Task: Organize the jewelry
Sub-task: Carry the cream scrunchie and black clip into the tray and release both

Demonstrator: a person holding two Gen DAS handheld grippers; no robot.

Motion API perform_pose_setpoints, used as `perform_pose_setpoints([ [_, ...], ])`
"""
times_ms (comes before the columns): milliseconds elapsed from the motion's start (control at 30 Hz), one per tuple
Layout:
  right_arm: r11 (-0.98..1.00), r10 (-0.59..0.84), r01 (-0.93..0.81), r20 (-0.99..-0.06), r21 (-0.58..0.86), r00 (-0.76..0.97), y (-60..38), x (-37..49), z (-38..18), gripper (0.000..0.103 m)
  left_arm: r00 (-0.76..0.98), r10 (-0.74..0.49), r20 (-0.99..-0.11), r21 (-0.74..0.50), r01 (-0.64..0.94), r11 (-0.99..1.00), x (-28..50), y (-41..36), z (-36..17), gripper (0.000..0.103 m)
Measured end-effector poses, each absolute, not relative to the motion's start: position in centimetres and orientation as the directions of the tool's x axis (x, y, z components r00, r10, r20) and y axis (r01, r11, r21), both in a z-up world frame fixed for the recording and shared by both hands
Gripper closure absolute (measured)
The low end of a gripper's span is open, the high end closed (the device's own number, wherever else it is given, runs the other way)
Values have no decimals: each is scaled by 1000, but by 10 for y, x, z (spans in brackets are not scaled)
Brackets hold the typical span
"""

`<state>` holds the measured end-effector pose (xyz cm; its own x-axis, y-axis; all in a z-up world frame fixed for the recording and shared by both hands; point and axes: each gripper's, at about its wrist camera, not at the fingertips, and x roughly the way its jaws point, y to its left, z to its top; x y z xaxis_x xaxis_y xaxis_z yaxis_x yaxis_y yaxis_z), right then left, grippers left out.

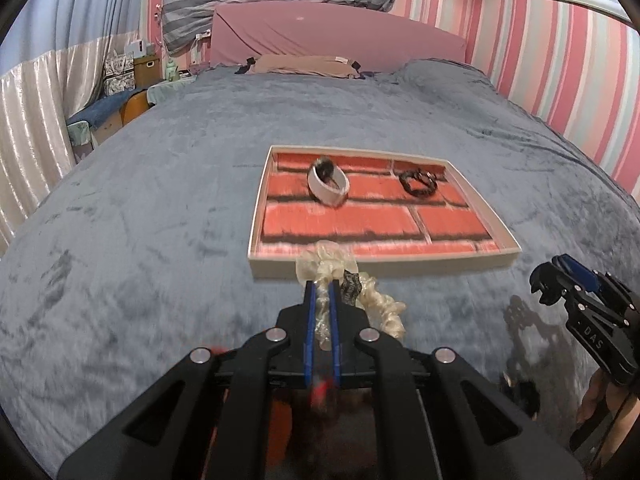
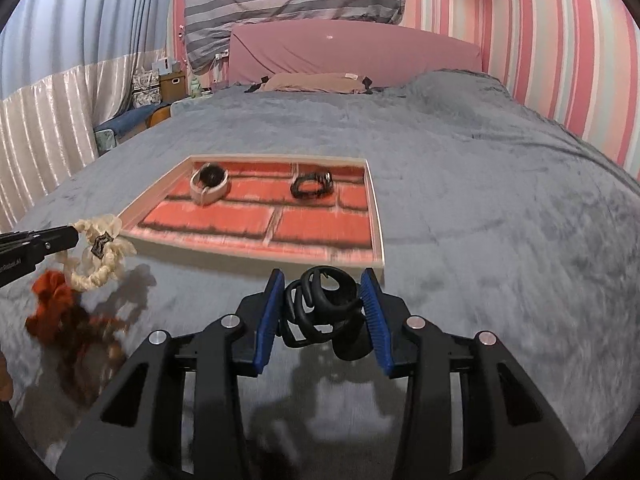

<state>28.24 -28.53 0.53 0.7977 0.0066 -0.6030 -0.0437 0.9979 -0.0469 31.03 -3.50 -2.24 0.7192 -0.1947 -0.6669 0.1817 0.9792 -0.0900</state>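
My left gripper (image 1: pixel 321 286) is clamped on a cream, ruffled fabric scrunchie (image 1: pixel 382 306) carrying a small dark tag; its 2 blue pads are nearly together, with the fabric squeezed between them. The scrunchie hangs off the bed, just short of the near rim of the shallow white-rimmed tray with a red brick-pattern lining (image 1: pixel 376 262).

My right gripper (image 2: pixel 323 288) grips a black plastic claw hair clip (image 2: pixel 320 312); both blue pads press on its sides, so the jaws stand partly apart around it. It too sits just short of the tray's near rim, lifted above the cover.

Inside the tray, 2 items lie toward the far side: a white band wrapped around something dark (image 1: pixel 329 182) on the left, and a black braided ring-shaped piece (image 1: pixel 418 180) to its right, well apart.

In the right wrist view, an orange-red ruffled fabric piece (image 2: pixel 54 304) lies on the grey plush bed cover (image 1: pixel 140 208) below the left gripper, blurred.

Beyond the tray: a tan pillow (image 1: pixel 304 65), a pink headboard (image 1: pixel 336 34), and pink striped wallpaper (image 1: pixel 560 80).
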Motion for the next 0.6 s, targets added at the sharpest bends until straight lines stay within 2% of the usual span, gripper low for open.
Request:
perform_pose_setpoints([
  [133, 998, -1, -41, -606, -55, 796, -283, 321, 9, 63, 721, -176, -670, -70, 175, 982, 344, -41, -20, 96],
  [333, 999, -19, -12, -634, -45, 773, -285, 383, 8, 63, 688, -174, -704, -110, 137, 985, 405, -42, -25, 96],
  [600, 997, -59, 10, -689, -75, 723, -287, 447, -19, 63, 663, -121, -739, -70, 103, 992, 462, -48, -49, 96],
])
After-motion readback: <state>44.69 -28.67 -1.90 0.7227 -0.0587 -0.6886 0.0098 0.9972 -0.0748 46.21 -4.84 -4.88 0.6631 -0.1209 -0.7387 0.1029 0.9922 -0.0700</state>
